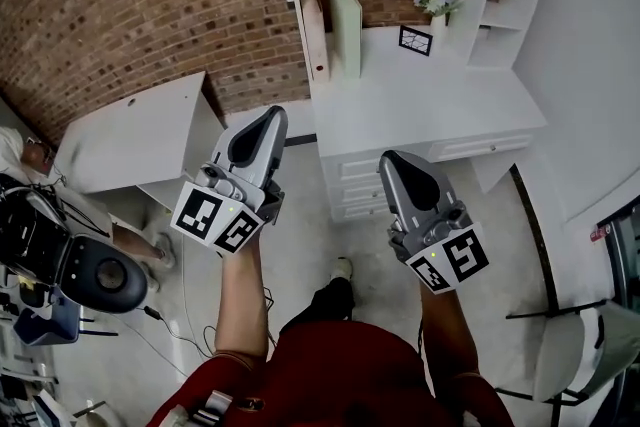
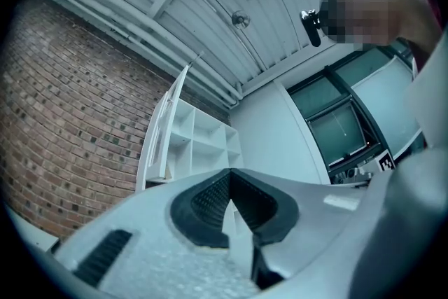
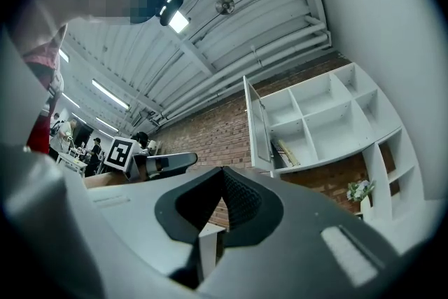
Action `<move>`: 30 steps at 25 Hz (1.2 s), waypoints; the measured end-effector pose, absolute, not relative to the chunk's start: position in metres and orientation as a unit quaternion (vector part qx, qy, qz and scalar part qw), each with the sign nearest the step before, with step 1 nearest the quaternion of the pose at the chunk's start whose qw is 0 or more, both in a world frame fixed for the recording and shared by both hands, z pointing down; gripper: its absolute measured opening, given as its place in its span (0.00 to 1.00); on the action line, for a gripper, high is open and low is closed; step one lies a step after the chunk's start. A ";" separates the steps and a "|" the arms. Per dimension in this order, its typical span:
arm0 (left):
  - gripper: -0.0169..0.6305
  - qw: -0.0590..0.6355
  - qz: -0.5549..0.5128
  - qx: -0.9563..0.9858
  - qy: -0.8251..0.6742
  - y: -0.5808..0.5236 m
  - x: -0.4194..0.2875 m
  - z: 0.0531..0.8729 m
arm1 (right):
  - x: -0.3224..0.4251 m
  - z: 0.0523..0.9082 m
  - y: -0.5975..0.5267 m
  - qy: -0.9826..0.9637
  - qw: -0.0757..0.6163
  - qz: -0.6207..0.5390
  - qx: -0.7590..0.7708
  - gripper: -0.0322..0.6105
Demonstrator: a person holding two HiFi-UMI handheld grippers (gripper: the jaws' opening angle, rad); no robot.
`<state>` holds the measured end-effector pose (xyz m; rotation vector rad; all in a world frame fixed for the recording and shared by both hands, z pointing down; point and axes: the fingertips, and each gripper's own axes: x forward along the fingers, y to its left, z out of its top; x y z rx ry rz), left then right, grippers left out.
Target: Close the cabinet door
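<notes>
Cabinet (image 3: 329,115) door (image 3: 256,124) open, books (image 3: 287,152) inside; L tongs (image 1: 270,118) & R tongs (image 1: 392,162) pressed together, empty.

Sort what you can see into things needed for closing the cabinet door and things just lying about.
Needed: cabinet door, standing open; white cabinet; left tool; right tool.

Lying about: flowers; picture frame; upright folders; books; chair.

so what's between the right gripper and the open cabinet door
The white desk, seen in the head view, stands between the right gripper and the cabinet door.
</notes>
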<state>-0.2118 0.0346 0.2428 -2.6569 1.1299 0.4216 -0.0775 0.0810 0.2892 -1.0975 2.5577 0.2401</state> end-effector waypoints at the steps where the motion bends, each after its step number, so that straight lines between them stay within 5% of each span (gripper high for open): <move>1: 0.03 0.112 0.144 -0.904 0.386 0.024 -0.214 0.243 | -0.079 0.290 0.072 0.902 0.170 0.085 -0.387 0.07; 19: 0.03 0.131 0.155 -0.898 0.391 -0.184 -0.244 0.211 | -0.113 0.278 -0.130 0.905 0.157 0.103 -0.382 0.07; 30: 0.21 0.132 0.168 -0.916 0.341 -0.256 -0.238 0.196 | -0.116 0.287 -0.202 0.895 0.154 0.103 -0.407 0.07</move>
